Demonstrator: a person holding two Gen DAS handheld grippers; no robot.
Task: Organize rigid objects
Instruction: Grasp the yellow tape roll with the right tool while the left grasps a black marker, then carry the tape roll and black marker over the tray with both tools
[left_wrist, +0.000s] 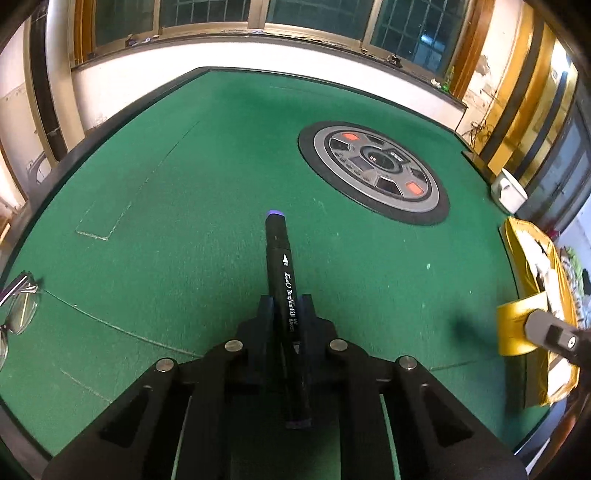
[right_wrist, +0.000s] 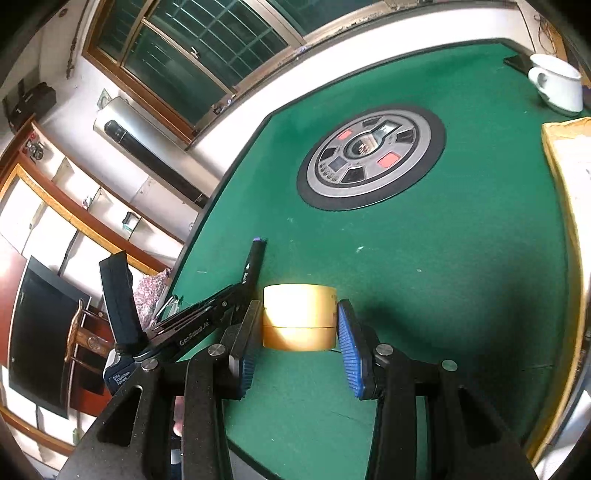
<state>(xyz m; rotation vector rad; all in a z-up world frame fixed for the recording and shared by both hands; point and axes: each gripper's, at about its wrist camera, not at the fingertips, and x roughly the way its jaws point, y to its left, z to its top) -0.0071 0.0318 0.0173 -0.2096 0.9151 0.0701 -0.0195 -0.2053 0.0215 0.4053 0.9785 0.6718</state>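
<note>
My left gripper (left_wrist: 288, 306) is shut on a black marker (left_wrist: 282, 269) with purple end caps, held above the green table and pointing away from me. In the right wrist view the same marker (right_wrist: 253, 266) shows at the left, with the left gripper behind it. My right gripper (right_wrist: 295, 325) is shut on a roll of yellow tape (right_wrist: 299, 317), clamped between the blue-padded fingers just above the felt. The tape roll (left_wrist: 513, 328) also shows at the right edge of the left wrist view.
A round grey control panel (left_wrist: 373, 170) sits in the middle of the green felt table (left_wrist: 184, 206). A white cup (right_wrist: 556, 83) stands at the far right corner. An open yellow box (left_wrist: 535, 280) lies along the right edge. Eyeglasses (left_wrist: 18, 306) lie at the left edge.
</note>
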